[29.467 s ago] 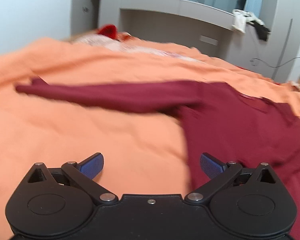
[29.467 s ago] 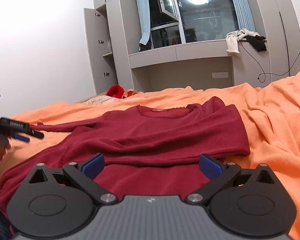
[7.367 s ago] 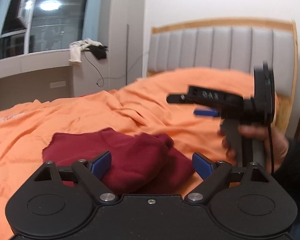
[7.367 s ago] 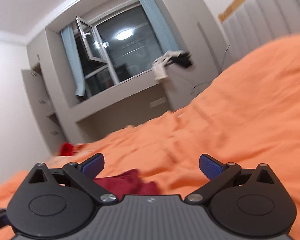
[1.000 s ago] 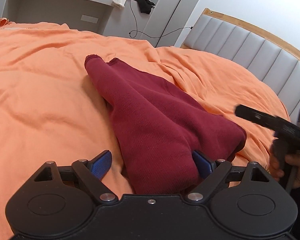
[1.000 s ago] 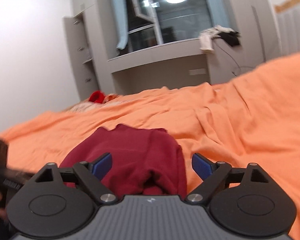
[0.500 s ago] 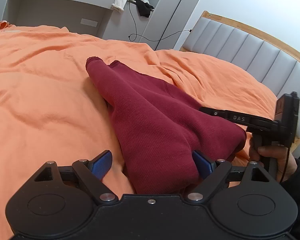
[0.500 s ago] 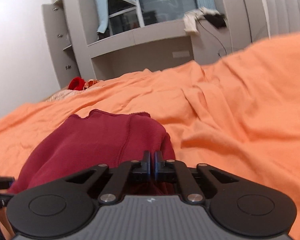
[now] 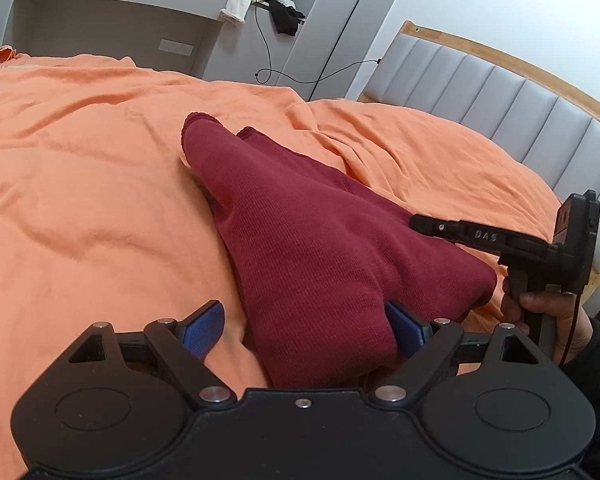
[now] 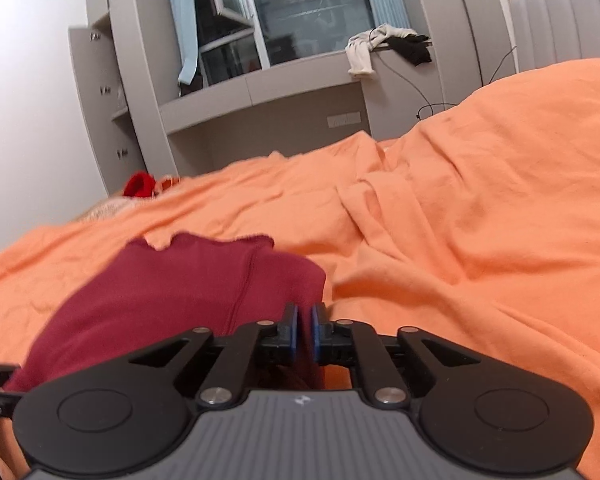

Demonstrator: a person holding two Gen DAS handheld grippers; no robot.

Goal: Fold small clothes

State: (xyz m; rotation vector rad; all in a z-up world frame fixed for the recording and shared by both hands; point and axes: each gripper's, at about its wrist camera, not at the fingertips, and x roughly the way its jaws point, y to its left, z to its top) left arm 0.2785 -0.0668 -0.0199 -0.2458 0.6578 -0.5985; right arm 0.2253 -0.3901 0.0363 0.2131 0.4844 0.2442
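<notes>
Sweater lies folded between the spread left tool; right tool pinches its edge.

An orange bedspread covers the bed below a grey padded headboard, with white and black clothes draped on the window ledge above a dangling cable.
</notes>
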